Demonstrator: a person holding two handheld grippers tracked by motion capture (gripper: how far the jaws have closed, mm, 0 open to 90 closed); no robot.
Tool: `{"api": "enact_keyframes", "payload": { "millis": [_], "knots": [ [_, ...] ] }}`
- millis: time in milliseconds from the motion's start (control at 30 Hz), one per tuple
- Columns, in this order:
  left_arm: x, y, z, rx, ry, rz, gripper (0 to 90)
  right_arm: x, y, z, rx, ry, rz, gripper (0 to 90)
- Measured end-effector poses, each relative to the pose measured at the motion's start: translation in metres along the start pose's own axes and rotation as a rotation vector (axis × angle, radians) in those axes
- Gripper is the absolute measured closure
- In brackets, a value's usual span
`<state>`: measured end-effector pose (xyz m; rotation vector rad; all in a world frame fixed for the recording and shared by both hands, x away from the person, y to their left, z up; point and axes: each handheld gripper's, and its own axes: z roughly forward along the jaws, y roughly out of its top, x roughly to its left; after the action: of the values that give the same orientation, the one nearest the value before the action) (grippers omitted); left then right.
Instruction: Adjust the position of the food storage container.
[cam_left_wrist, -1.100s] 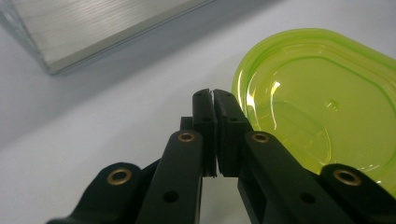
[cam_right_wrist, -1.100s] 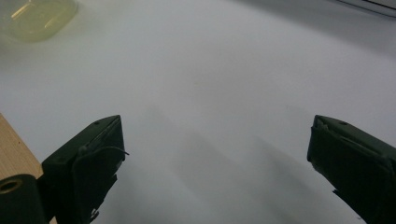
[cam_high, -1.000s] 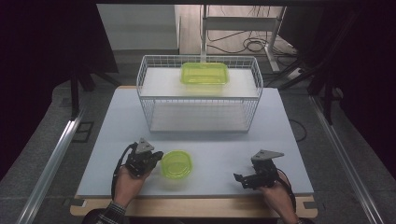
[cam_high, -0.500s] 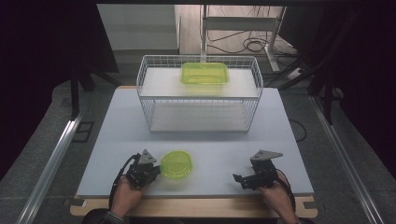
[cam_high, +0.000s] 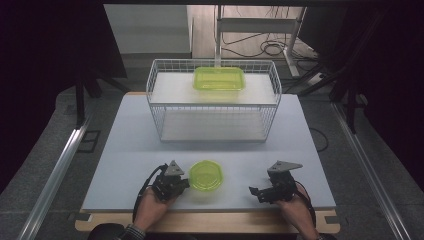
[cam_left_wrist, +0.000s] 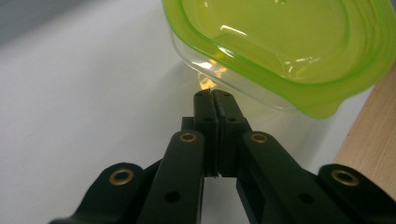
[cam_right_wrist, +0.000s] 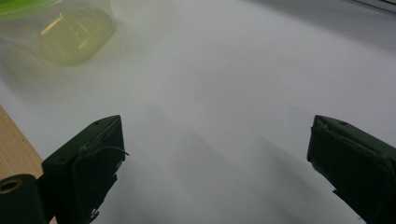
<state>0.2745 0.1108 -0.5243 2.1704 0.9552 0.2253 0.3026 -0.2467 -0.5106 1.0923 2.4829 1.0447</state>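
Two tongs: left (cam_left_wrist: 212, 95) clenched empty, tips just beside tub (cam_high: 205, 175) at table (cam_high: 125, 150) front edge; right (cam_high: 261, 192) released, well apart. Risk: a shove could slide tub off.

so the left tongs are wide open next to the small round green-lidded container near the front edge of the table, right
Not quite. The left tongs are shut, not wide open: the left gripper view shows their two black jaws pressed together with nothing between them. The rest holds: they sit just beside the small round green-lidded container near the front edge of the table, as the high view shows.
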Motion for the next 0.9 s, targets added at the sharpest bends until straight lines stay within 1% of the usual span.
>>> {"api": "enact_keyframes", "payload": {
  "millis": [167,233,300,433,467,500,567,600,667,800,900],
  "knots": [
    [-0.008,0.004,0.007,-0.010,-0.043,0.003,88.9,0.001,0.000,0.001,0.004,0.001,-0.003,4.3],
    [-0.010,0.005,0.009,-0.008,-0.065,0.002,88.7,0.001,0.000,0.002,0.005,0.003,-0.003,4.3],
    [-0.011,0.004,0.011,-0.003,-0.076,0.001,88.6,0.001,0.000,0.002,0.005,0.003,-0.004,4.2],
    [-0.009,0.003,0.006,-0.015,-0.076,-0.003,86.9,0.001,0.000,0.001,0.003,0.003,-0.004,4.3],
    [-0.008,0.002,0.003,-0.021,-0.072,-0.007,85.9,0.001,0.000,0.001,0.000,0.005,-0.001,4.3],
    [-0.007,-0.001,-0.001,-0.034,-0.057,-0.011,84.0,0.001,0.000,0.001,-0.003,0.004,0.001,4.3],
    [-0.006,-0.004,-0.006,-0.042,-0.031,-0.007,77.0,0.001,0.000,0.000,-0.006,0.003,0.001,4.3],
    [-0.005,-0.006,-0.010,-0.045,-0.009,0.000,73.3,0.001,0.000,-0.001,-0.008,0.003,0.001,4.3],
    [-0.002,-0.010,-0.018,-0.067,0.023,-0.006,65.2,0.001,0.000,-0.001,-0.017,0.002,-0.001,4.3],
    [0.003,-0.015,-0.030,-0.105,0.055,-0.005,46.9,0.001,0.001,-0.002,-0.021,0.003,-0.003,4.3],
    [0.004,-0.019,-0.035,-0.113,0.078,-0.006,33.4,0.001,0.001,-0.002,-0.019,0.003,-0.004,4.3]
  ]
}}
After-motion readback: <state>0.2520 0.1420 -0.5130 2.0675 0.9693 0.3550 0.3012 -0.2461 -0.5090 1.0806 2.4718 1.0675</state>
